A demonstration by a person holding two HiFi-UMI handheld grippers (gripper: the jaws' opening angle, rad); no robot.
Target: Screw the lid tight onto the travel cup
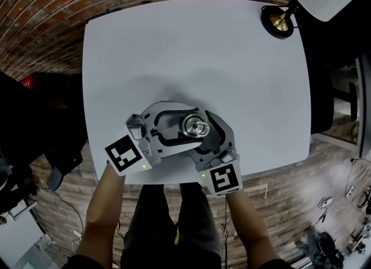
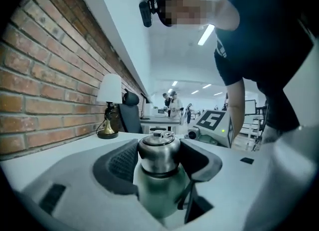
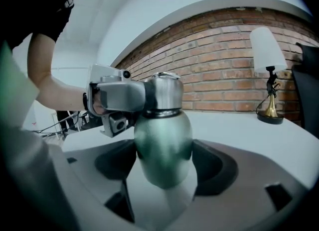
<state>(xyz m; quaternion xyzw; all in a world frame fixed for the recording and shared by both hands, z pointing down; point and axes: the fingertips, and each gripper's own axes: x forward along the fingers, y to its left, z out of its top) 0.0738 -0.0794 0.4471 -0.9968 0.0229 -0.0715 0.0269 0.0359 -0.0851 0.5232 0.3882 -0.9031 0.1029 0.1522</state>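
A: Left fingers (image 2: 117,168) are clenched on the steel lid (image 2: 158,150), one pad each side. That's the left gripper (image 2: 158,161), lying about level.
B: Other side?
A: Same story: right gripper (image 3: 163,163) clamps the green body of the travel cup (image 3: 163,145) lower down, fingers (image 3: 214,168) on both flanks. Cup is upright at the near edge of the white desk (image 1: 197,47), centred between the two grippers. Can't tell if its base touches the desk.
B: Lid seated?
A: Sits square on the neck, thin dark seam under it. Thread depth not visible. My read: tightening step, not placing.
B: Next?
A: Roll the left wrist in the tightening sense while the right holds the body rigid against the torque. When wrist travel runs out, release, wind back, regrip. Stay on axis or it cross-threads.
B: Clutter?
A: Only a brass-foot lamp (image 1: 279,21), far right corner, well apart.
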